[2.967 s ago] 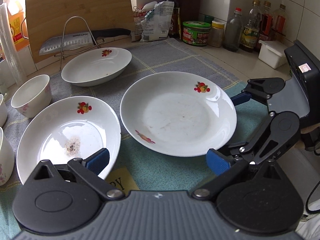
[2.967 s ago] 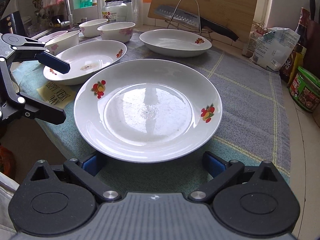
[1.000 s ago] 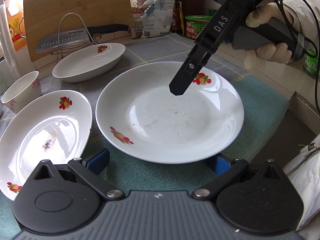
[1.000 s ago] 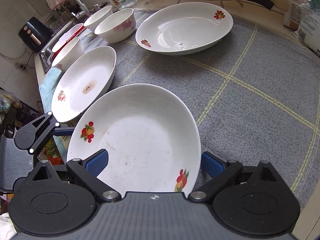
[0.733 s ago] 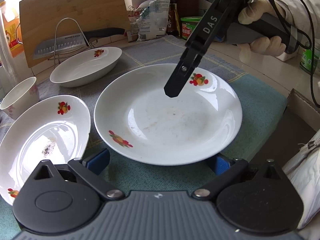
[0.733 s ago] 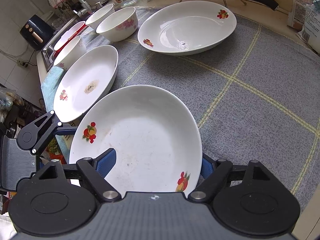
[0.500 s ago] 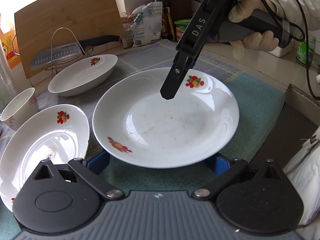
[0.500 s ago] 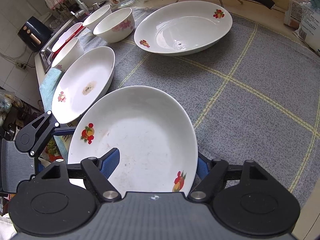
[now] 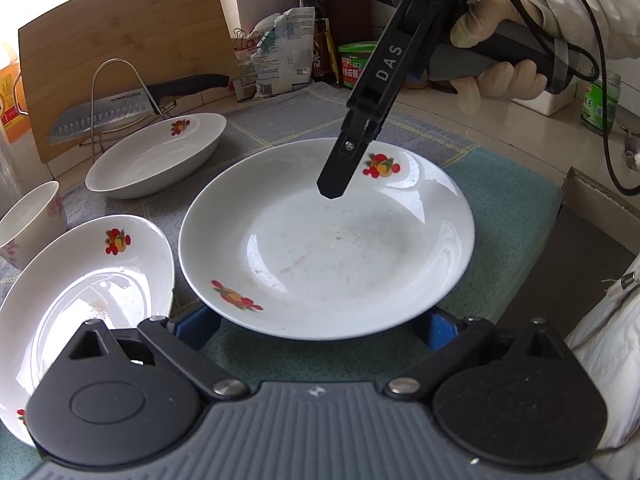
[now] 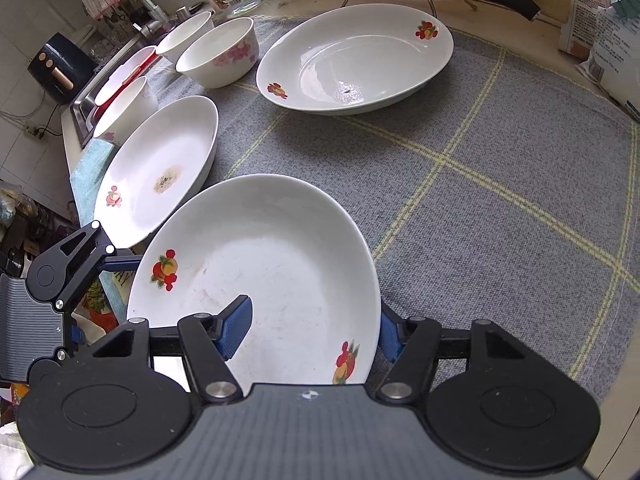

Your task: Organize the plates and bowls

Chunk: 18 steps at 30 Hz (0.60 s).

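Observation:
A white plate with fruit prints [image 9: 324,240] lies on the cloth at the counter's front; it also shows in the right wrist view [image 10: 260,280]. My right gripper [image 10: 312,326] straddles its near rim, one finger inside the plate and one outside, still partly open. It comes down from the upper right in the left wrist view [image 9: 332,188]. My left gripper [image 9: 316,330] is open, its fingers reaching under the plate's near edge. A second plate [image 9: 88,296] lies to the left and a third [image 9: 156,156] behind. Several bowls [image 10: 218,54] stand near the sink.
A knife on a wire rack [image 9: 120,104] and a wooden cutting board [image 9: 132,52] stand at the back. Bottles, jars and a food bag [image 9: 280,56] line the wall. A sink [image 10: 116,72] lies at the far left. The counter edge drops off at the right [image 9: 592,216].
My right gripper swung over the plate and its fingers have been closing on the rim. The left gripper moved in under the plate's near edge.

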Tool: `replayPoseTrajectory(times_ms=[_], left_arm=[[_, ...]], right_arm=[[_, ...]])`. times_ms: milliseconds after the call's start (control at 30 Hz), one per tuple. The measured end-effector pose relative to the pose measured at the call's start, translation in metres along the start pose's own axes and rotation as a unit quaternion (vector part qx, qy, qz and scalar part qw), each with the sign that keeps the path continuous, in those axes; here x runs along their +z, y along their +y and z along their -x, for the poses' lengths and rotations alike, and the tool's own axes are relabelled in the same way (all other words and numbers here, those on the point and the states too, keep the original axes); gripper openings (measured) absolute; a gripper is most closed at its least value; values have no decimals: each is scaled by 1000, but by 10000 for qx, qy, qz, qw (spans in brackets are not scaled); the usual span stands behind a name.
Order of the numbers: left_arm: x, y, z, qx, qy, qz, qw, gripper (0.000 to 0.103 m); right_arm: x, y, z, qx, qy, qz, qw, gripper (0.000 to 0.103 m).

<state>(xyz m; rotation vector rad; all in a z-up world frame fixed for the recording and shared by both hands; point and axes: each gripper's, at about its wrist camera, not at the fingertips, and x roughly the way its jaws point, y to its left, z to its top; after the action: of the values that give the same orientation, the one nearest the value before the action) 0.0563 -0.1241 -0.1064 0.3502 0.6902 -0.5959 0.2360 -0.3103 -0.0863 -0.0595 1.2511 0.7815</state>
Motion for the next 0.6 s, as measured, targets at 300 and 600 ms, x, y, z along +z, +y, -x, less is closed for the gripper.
replayPoseTrajectory(times_ms=[300, 600], left_arm=[[3, -1, 2, 33, 22, -136, 9999, 100], [1, 3, 1, -49, 31, -128, 9999, 100]], right_arm=[[-1, 3, 1, -38, 12, 74, 10000, 70], [4, -6, -1, 199, -34, -10, 9998, 71]])
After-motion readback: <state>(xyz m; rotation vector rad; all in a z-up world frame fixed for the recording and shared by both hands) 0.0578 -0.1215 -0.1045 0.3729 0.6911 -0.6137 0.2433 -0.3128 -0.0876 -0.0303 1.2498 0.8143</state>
